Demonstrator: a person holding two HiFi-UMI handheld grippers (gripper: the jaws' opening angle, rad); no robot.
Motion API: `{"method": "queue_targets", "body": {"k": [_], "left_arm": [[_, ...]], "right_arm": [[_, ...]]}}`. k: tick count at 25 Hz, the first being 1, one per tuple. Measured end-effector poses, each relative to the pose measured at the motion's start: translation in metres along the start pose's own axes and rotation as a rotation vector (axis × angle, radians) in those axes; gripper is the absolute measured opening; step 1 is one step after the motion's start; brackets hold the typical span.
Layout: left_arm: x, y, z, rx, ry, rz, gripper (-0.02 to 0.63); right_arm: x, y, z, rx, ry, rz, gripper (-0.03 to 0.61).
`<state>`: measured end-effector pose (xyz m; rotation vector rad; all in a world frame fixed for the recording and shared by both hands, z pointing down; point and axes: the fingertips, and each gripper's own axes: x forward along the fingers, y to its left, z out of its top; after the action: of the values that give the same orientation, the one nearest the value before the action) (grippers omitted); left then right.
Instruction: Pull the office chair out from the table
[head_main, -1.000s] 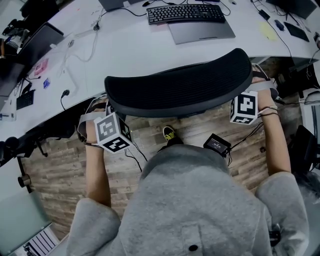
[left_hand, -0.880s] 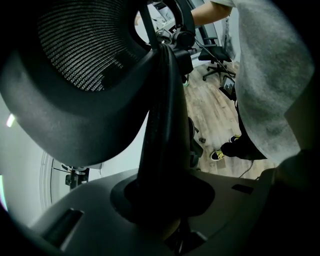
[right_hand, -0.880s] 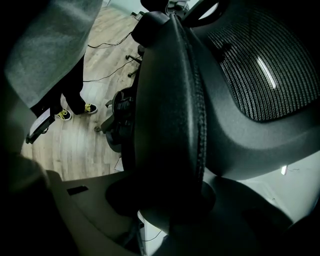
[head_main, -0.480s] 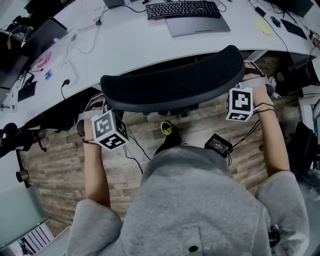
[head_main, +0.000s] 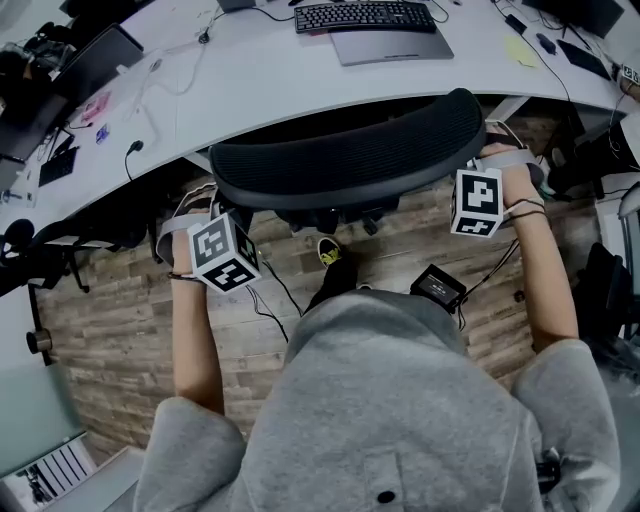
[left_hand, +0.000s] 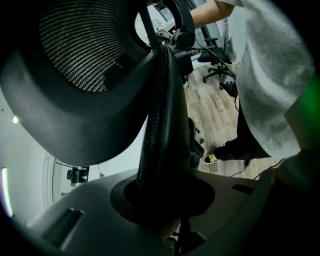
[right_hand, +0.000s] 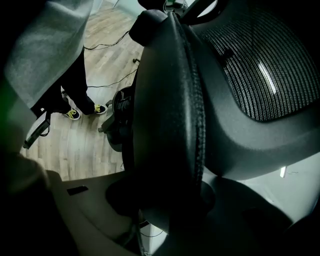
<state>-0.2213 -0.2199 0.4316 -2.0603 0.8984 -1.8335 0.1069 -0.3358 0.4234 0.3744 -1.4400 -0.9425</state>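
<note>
The office chair's black mesh backrest (head_main: 350, 150) curves across the middle of the head view, just in front of the white table's edge (head_main: 250, 95). My left gripper (head_main: 212, 205) is shut on the backrest's left rim, its marker cube just below. My right gripper (head_main: 490, 158) is shut on the right rim. In the left gripper view the padded rim (left_hand: 162, 115) runs down between the jaws of the left gripper (left_hand: 160, 200). The right gripper view shows the other rim (right_hand: 170, 100) clamped in the right gripper (right_hand: 165, 205). Mesh fills the upper part of both views.
A keyboard (head_main: 365, 15) and a grey pad (head_main: 392, 45) lie on the table, with cables to the left. On the wood floor (head_main: 120, 340) lie a small black box (head_main: 437, 288) with its cable and my yellow-soled shoe (head_main: 328, 250). Another chair's base (left_hand: 217, 67) stands behind me.
The backrest has come away from the table toward me, uncovering dark space under the table edge. Both grippers moved back with it, still gripping the rims.
</note>
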Motion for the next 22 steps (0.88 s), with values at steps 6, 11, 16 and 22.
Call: {"method": "queue_targets", "body": {"k": [6, 11, 16, 22], "left_arm": [[-0.016, -0.022, 0.007, -0.007, -0.013, 0.005, 0.094], [-0.024, -0.034, 0.007, -0.002, -0.011, 0.007, 0.095], [-0.030, -0.045, 0.007, 0.007, -0.012, -0.007, 0.094], [-0.043, -0.064, 0.013, 0.004, -0.012, 0.003, 0.094]], "right_arm": [[-0.019, 0.017, -0.004, 0.011, 0.003, 0.005, 0.123], [-0.032, 0.028, -0.002, 0.016, 0.008, 0.000, 0.123], [-0.043, 0.038, -0.001, 0.010, 0.007, 0.003, 0.123], [-0.060, 0.054, -0.005, 0.011, 0.008, 0.001, 0.123]]}}
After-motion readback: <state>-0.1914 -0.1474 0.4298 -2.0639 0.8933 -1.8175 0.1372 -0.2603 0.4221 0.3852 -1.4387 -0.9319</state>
